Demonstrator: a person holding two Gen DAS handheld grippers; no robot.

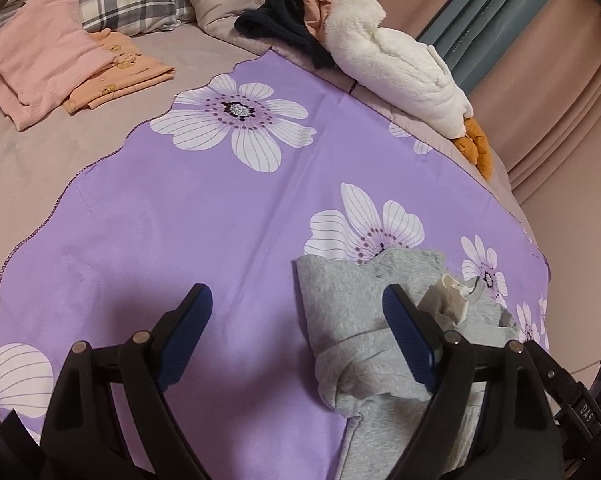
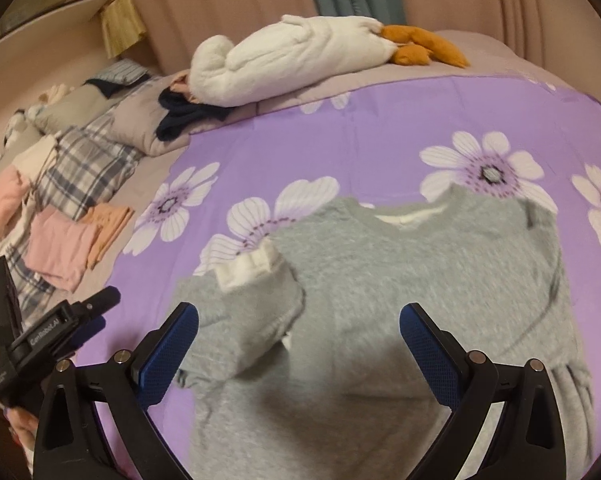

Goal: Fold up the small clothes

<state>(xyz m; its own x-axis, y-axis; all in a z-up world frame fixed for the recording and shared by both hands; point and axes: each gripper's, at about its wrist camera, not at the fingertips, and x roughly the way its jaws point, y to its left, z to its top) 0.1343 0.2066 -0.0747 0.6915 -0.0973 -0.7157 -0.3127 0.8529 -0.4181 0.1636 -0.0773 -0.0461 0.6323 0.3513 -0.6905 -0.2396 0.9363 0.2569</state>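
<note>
The right gripper (image 2: 299, 344) hangs with jaws spread wide and empty above the grey sweater (image 2: 400, 280), which lies flat on the purple flowered cloth (image 2: 380, 152) just ahead and below. One sleeve, its white cuff (image 2: 248, 270) showing, is already folded across the body ahead-left of the fingers. The left gripper (image 1: 296, 332) is likewise wide open, holding nothing, the sweater at its right finger. Judging by this, folding is at the sleeve stage; next likely calls for pinching the other sleeve or the hem.
</note>
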